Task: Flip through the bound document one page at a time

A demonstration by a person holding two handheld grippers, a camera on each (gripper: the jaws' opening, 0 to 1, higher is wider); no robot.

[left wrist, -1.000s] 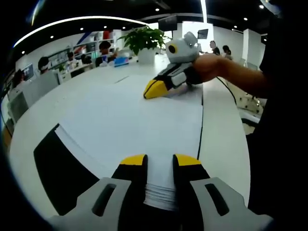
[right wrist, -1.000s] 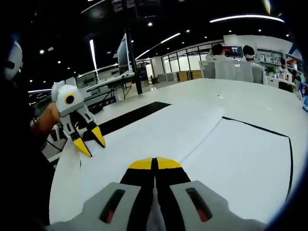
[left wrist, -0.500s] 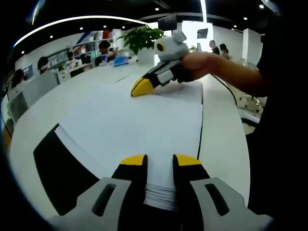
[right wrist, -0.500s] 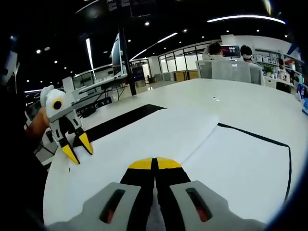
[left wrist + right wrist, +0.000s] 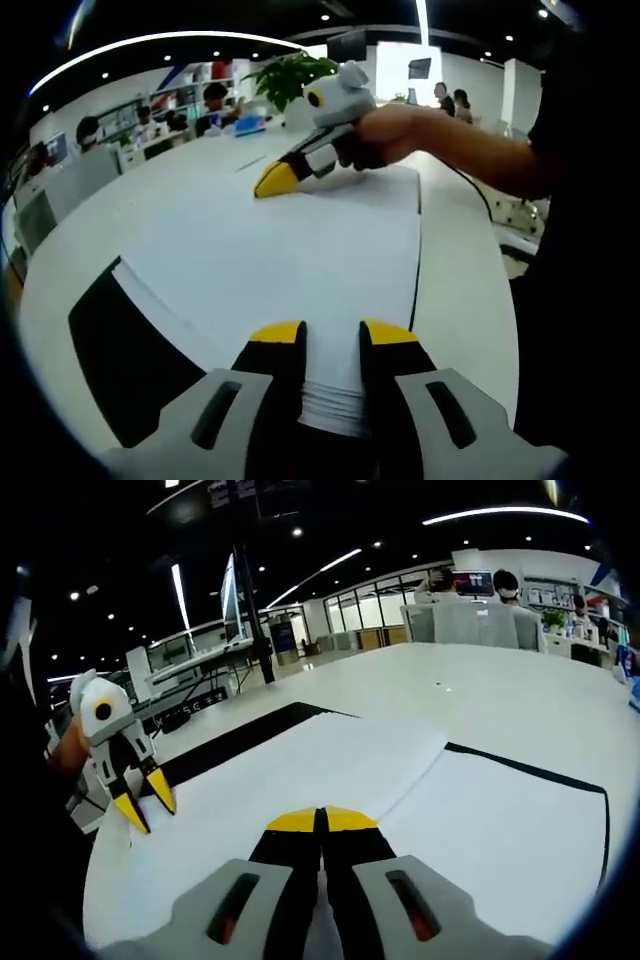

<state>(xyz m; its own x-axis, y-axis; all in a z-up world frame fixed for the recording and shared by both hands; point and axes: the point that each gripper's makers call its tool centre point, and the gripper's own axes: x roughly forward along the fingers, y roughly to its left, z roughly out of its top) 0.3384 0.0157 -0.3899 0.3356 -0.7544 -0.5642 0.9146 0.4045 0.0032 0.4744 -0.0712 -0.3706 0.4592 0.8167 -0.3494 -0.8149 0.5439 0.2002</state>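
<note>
Open office, white table (image 5: 70, 250) | Left gripper view: bound document (image 5: 290, 250) open flat on table; left gripper (image 5: 332, 335) jaws spread astride its near edge | Right gripper view: right gripper (image 5: 322, 820) jaws pressed together, pinching a lifted page (image 5: 330, 765).

Open white bound document (image 5: 290, 250), black-edged, flat on the white table (image 5: 460, 290).

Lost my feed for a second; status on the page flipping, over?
Left tool open, straddling the bound document's near edge. Right tool shut on a page, lifting it. Nothing in the way.
</note>
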